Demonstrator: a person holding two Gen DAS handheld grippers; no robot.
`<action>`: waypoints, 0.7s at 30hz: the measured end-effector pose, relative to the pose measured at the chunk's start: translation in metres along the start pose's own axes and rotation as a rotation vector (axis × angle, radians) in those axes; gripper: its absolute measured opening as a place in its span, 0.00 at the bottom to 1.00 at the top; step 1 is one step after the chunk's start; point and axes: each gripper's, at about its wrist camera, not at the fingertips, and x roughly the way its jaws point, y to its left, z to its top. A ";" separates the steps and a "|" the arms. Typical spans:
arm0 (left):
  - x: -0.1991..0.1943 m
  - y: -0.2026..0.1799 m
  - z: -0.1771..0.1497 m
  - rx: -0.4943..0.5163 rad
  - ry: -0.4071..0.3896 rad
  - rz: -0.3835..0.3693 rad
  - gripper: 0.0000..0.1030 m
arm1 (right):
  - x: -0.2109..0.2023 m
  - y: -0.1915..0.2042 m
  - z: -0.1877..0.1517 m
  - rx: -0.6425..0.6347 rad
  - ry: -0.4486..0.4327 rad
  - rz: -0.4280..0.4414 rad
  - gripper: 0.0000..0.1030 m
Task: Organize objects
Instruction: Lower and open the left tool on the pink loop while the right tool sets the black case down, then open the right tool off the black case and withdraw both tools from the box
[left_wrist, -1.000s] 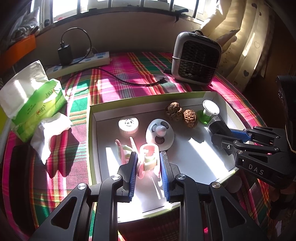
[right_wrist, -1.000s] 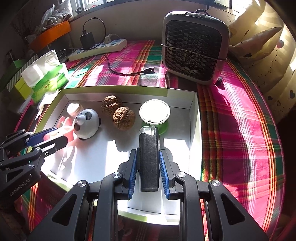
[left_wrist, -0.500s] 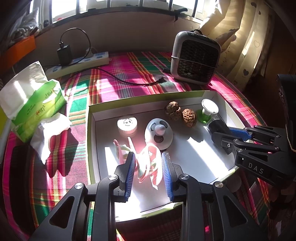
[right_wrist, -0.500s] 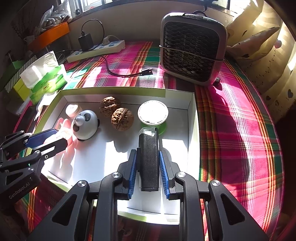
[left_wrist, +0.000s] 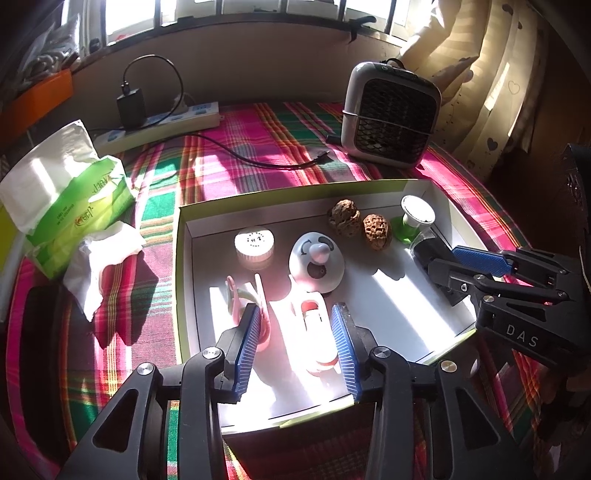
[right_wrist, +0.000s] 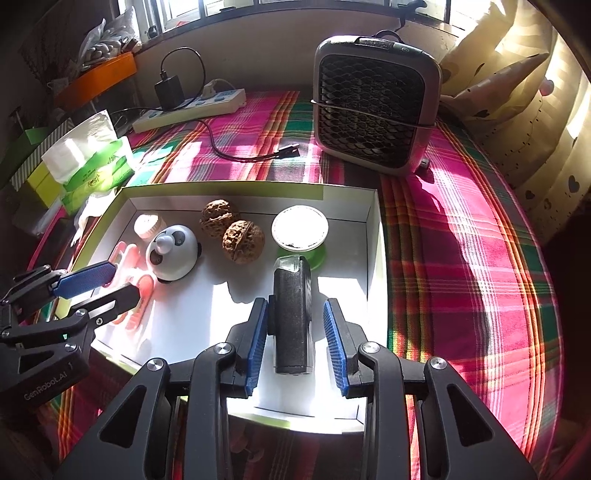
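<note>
A shallow white box (left_wrist: 183, 258) with a green rim lies on the plaid cloth. My left gripper (left_wrist: 297, 343) hangs over its near left part, jaws opening. A pink and white clip (left_wrist: 314, 325) lies flat on the box floor between the pads, touched by neither. A second pink clip (left_wrist: 236, 295) lies just left of it. My right gripper (right_wrist: 295, 343) is at the box's near right, jaws opening. A black cylinder (right_wrist: 291, 314) lies between its pads, free of the right pad. Each gripper shows in the other's view: right gripper (left_wrist: 443, 264), left gripper (right_wrist: 118, 282).
Further back in the box are a small round jar (left_wrist: 255, 245), a panda-faced dome (left_wrist: 316, 258), two walnuts (left_wrist: 343, 218), and a green and white knob (left_wrist: 415, 218). Behind the box stand a grey fan heater (left_wrist: 391, 114), a power strip (left_wrist: 162, 122) and a tissue pack (left_wrist: 66, 195).
The left jaws have spread and the pink and white clip has dropped from upright between the pads to flat on the box floor. The right jaws have parted from the black cylinder.
</note>
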 end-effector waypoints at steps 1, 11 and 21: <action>-0.001 0.000 -0.001 -0.001 0.000 0.000 0.37 | -0.001 0.000 0.000 0.001 -0.002 -0.002 0.35; -0.016 0.000 -0.007 -0.009 -0.032 0.010 0.38 | -0.019 -0.001 -0.008 0.029 -0.045 0.011 0.37; -0.039 -0.002 -0.019 -0.007 -0.078 -0.007 0.38 | -0.049 0.002 -0.026 0.046 -0.123 0.008 0.37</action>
